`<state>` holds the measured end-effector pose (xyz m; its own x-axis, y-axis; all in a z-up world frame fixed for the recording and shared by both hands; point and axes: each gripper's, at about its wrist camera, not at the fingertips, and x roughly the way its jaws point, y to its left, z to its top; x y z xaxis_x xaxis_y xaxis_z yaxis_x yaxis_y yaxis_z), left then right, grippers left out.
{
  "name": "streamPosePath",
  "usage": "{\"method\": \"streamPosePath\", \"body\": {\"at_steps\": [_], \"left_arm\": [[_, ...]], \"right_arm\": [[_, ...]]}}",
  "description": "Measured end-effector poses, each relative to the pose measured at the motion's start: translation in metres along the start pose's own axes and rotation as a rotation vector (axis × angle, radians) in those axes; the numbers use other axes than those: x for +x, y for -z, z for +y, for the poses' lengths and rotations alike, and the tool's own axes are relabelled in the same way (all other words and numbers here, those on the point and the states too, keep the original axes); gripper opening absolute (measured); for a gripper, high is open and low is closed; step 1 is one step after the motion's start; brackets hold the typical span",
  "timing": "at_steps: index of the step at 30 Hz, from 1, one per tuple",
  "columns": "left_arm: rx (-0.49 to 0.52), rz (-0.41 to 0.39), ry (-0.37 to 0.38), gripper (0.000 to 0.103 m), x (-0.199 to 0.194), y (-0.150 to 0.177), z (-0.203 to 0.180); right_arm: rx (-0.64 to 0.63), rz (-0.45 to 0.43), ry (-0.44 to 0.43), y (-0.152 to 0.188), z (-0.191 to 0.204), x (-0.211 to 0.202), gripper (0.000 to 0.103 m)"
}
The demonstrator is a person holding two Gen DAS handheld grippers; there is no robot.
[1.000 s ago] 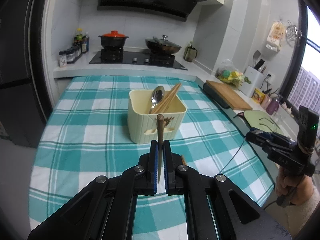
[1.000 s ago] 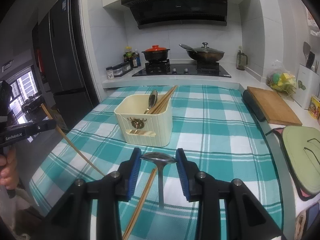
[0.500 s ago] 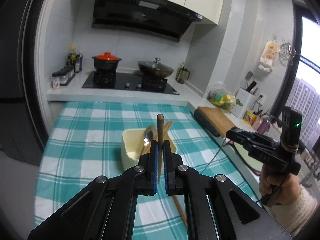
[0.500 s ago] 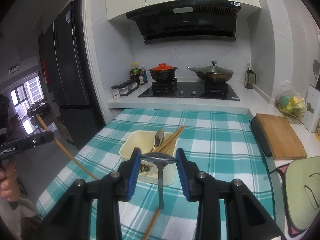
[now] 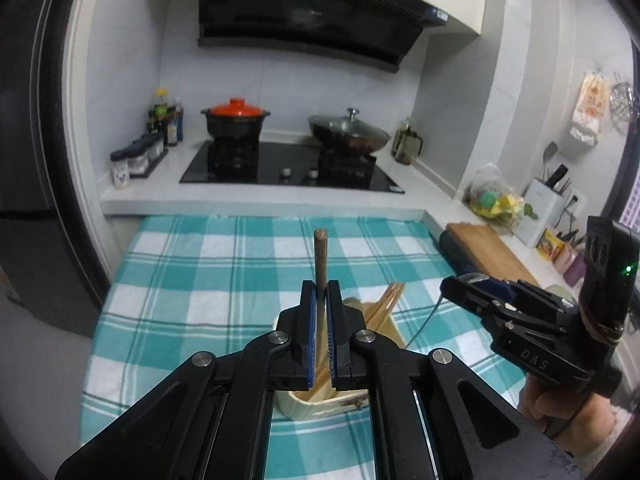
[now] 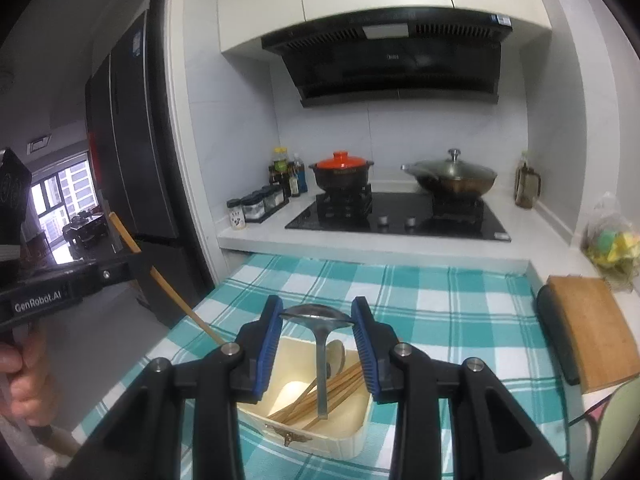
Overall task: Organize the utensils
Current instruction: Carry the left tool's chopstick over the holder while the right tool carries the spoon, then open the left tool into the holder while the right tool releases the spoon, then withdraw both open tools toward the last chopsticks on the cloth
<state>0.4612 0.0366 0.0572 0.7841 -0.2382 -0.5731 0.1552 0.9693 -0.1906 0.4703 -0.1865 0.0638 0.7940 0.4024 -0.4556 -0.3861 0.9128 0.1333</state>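
Both grippers, left (image 5: 320, 300) clamping a chopstick (image 5: 320, 256), right (image 6: 317, 332) pinching a spoon (image 6: 318, 316), now hover above the holder (image 6: 320, 428), ready to drop.

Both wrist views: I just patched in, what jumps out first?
The right gripper grips a metal spoon by its bowl, handle hanging into the cream utensil box on the teal checked tablecloth. The left gripper is clamped on a wooden chopstick pointing up above that box. Behind, an orange-lidded pot sits on the stove.
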Motion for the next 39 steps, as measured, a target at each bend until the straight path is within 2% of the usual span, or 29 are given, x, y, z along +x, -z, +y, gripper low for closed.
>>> {"method": "streamPosePath", "body": {"at_steps": [6,10,12,13,15,16,17,18,21,23,26,29,33,39], "left_arm": [[0.007,0.149,-0.034,0.003,0.066,0.02,0.006],[0.01,0.207,-0.067,0.004,0.093,0.031,0.007],[0.004,0.209,-0.088,0.005,0.098,0.033,0.008],[-0.002,0.207,-0.096,0.01,0.098,0.034,0.009],[-0.015,0.202,-0.099,0.027,0.092,0.036,0.012],[-0.019,0.195,-0.102,0.042,0.085,0.038,0.014],[-0.017,0.186,-0.11,0.054,0.077,0.041,0.016],[-0.005,0.181,-0.12,0.056,0.067,0.046,0.017],[0.065,0.206,-0.14,0.059,0.041,0.071,0.017],[0.101,0.232,-0.135,0.064,0.021,0.1,0.016],[0.108,0.292,-0.131,0.067,-0.001,0.149,0.014],[0.078,0.344,-0.089,0.067,-0.018,0.197,0.007],[0.026,0.348,-0.054,0.067,-0.039,0.251,-0.013],[-0.001,0.361,-0.007,0.071,-0.043,0.297,-0.045]], "right_arm": [[0.146,0.208,-0.044,0.034,-0.026,0.077,0.036],[0.196,0.297,-0.026,0.053,-0.037,0.107,0.036],[0.222,0.325,-0.008,0.059,-0.043,0.117,0.037],[0.236,0.331,0.004,0.06,-0.046,0.12,0.038],[0.253,0.336,0.019,0.06,-0.051,0.121,0.039],[0.26,0.33,0.02,0.059,-0.053,0.118,0.039],[0.267,0.318,0.02,0.057,-0.054,0.113,0.039],[0.273,0.307,0.015,0.055,-0.056,0.105,0.039],[0.273,0.291,-0.007,0.053,-0.058,0.078,0.039],[0.252,0.289,-0.015,0.057,-0.057,0.056,0.039],[0.203,0.311,-0.013,0.08,-0.054,0.018,0.039],[0.131,0.343,0.005,0.12,-0.048,-0.017,0.039],[0.022,0.369,0.076,0.187,-0.036,-0.061,0.039],[0.103,0.366,0.149,0.271,-0.031,-0.105,0.039]]}}
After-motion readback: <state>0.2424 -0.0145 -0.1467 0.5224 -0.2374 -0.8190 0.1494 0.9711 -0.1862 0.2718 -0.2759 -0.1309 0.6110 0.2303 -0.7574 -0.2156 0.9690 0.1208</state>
